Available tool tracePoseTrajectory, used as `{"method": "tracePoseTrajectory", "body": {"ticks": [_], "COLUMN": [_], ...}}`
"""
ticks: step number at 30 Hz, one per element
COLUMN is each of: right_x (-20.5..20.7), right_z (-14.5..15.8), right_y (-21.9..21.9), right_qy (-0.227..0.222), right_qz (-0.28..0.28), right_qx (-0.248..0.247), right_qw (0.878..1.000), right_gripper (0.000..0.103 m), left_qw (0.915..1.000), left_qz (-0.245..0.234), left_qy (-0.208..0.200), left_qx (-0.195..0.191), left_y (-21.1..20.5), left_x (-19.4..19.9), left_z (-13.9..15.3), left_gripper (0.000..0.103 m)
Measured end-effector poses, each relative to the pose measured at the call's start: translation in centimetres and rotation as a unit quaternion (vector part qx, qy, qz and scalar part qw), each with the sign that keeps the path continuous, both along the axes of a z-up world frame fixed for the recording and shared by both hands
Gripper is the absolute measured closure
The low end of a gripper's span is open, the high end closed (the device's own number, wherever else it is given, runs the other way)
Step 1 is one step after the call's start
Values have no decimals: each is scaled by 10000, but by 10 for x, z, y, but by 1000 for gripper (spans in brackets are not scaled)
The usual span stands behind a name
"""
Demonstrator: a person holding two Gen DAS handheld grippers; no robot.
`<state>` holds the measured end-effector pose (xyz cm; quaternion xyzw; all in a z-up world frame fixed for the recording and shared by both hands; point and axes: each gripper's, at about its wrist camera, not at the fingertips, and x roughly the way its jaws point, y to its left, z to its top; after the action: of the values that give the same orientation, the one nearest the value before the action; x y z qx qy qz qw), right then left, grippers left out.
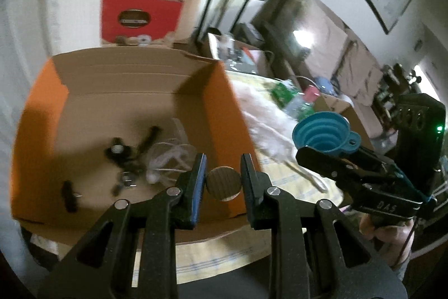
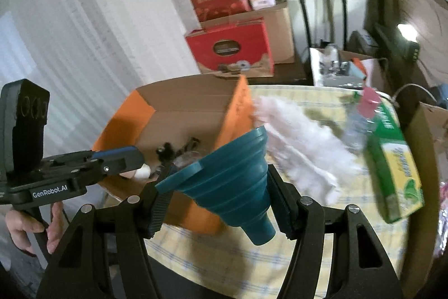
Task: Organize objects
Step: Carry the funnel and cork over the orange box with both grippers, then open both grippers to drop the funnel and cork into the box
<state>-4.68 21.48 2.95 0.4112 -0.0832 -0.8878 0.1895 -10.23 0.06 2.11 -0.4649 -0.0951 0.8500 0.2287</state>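
While the left claw [image 1: 223, 181] grips a cork [image 1: 223, 182] above the box [image 1: 215, 91] and the right claw [image 2: 221, 187] clamps a funnel [image 2: 229, 173], fluff [image 2: 296, 136], a bottle [image 2: 361, 125] and a carton [image 2: 397, 167] crowd the surface [image 2: 330, 243] to the right.

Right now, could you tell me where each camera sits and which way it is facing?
Left wrist: on the left gripper, looking down into the cardboard box; a brown disc sits between its fingers, right gripper at right.
Right wrist: on the right gripper, facing box and table, clamped on the blue funnel; a hand shows.
Shared: box, funnel, white duster.
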Motion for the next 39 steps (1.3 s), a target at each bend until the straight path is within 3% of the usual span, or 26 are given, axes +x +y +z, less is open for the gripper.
{"method": "tracePoseTrajectory", "body": {"ticks": [10, 22, 24, 26, 30, 35, 39], "right_x": [-35, -59, -58, -55, -48, -39, -33], "right_z": [-6, -35, -39, -41, -37, -27, -15], "right_y": [-53, -87, -89, -91, -90, -81, -72], "right_qy": [-108, -372, -395, -332, -225, -129, -32], "right_qz": [270, 324, 301, 287, 212, 185, 124], "right_qx": [-80, 9, 137, 284, 462, 321, 289], "right_qw": [9995, 9988, 9987, 9986, 9985, 9992, 9995], "right_gripper": [38, 36, 32, 30, 23, 22, 20], "left_qw": [9990, 9973, 9968, 9964, 9961, 9957, 9957], "left_qz": [421, 539, 601, 671, 761, 870, 866], "left_qy": [-145, -453, -455, -427, -380, -204, -50], "left_qx": [-37, -223, -275, -277, -230, -231, -326], "left_y": [-55, -75, -76, -79, -85, -87, -83], "left_x": [-12, -20, -20, -19, -18, -13, -10], "left_z": [-16, -49, -51, -51, -48, -37, -31], "left_gripper": [80, 80, 72, 54, 42, 17, 11]}}
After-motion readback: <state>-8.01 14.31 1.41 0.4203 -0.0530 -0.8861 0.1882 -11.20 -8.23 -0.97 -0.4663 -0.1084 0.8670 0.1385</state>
